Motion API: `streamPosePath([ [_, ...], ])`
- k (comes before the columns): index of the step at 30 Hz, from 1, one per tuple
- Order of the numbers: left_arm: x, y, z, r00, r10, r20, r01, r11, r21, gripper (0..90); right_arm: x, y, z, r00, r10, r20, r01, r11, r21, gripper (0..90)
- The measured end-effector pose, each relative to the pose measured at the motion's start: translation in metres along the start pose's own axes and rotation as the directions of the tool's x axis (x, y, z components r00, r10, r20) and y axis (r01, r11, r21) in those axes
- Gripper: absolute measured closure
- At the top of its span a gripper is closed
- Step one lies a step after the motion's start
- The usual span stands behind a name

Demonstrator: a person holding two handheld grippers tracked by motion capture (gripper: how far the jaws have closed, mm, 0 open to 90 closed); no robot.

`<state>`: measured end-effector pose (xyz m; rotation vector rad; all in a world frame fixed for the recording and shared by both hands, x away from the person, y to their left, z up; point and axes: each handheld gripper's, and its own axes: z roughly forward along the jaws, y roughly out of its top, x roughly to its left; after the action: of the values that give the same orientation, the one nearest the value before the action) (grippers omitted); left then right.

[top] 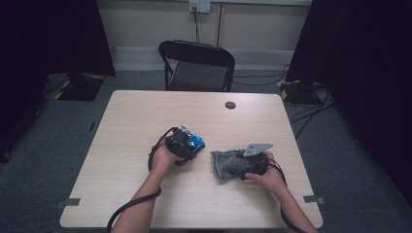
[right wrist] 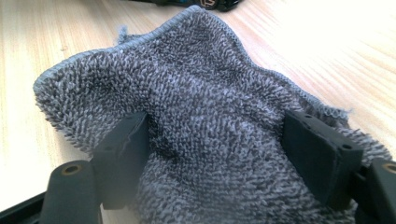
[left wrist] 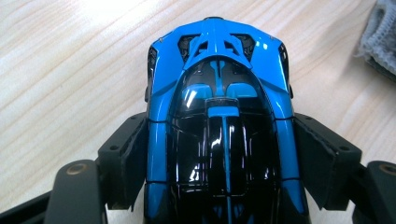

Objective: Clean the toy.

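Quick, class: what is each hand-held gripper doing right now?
Left hand-held gripper: closed on the blue toy car.
Right hand-held gripper: closed on the grey cloth.

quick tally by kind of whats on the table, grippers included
toy car: 1, blue and black
grey cloth: 1
grippers: 2, left gripper and right gripper
Total: 4

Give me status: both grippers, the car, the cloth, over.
Left gripper shut on blue toy car. Right gripper shut on grey cloth. Car and cloth apart on the table; nothing between them.
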<state>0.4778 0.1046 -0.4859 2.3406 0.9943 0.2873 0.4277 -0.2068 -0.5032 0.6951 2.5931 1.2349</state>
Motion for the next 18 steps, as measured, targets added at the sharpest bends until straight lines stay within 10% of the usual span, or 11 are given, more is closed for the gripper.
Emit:
streamPosePath([
  [18, -0.002, -0.007, -0.010, 0.9999, 0.016, -0.007, -0.015, 0.9996, 0.022, 27.8, 0.000, 0.000, 0.000, 1.0000, 0.002, 0.001, -0.002, 1.000, 0.001, 23.8],
])
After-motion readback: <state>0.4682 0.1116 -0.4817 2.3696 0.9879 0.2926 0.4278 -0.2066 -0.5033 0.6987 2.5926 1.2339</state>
